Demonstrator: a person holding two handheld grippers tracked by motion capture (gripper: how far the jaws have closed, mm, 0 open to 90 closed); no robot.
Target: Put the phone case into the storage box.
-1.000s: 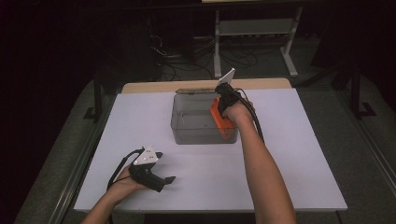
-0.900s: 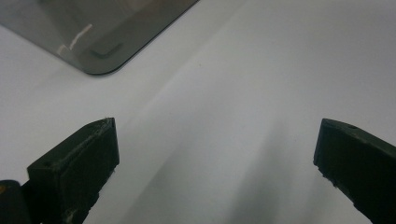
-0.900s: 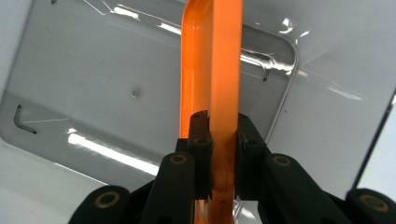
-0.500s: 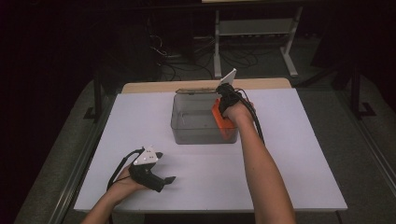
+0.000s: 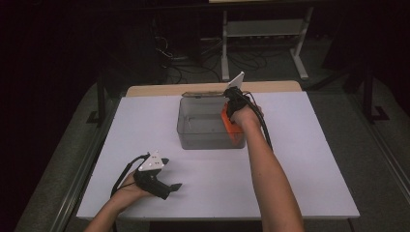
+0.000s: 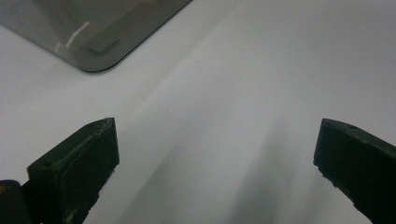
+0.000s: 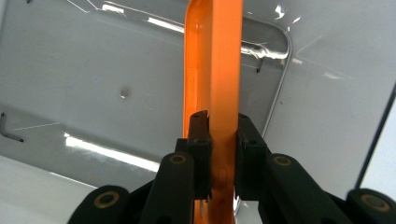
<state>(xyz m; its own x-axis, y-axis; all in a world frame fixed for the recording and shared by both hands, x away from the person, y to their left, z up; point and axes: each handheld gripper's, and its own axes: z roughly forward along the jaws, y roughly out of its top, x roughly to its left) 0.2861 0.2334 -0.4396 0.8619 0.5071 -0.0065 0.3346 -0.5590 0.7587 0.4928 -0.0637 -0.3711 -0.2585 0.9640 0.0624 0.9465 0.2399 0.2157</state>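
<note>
Right gripper [image 7: 218, 135]: its jaws are clenching an orange lid [image 7: 212, 70], pads pressing on both faces of the thin edge, nothing slack between them.
Lid: it is standing on edge, running straight away from the jaws toward 12 o'clock in the right gripper view; in the high view it is showing as an orange piece [image 5: 231, 128] at the bin's 3 o'clock end.
Bin [image 5: 203, 126]: the clear grey box is sitting near the table's far edge, at about 12 o'clock from the person; the lid is hanging inside its right end.
Left gripper [image 6: 217, 154]: its jaws are standing wide apart, gripping nothing, resting low over bare table.
Left hand [image 5: 145, 176]: it is lying at about 7 o'clock from the bin, well apart from it.
Table [image 5: 300, 159]: white top, bearing the bin.
</note>
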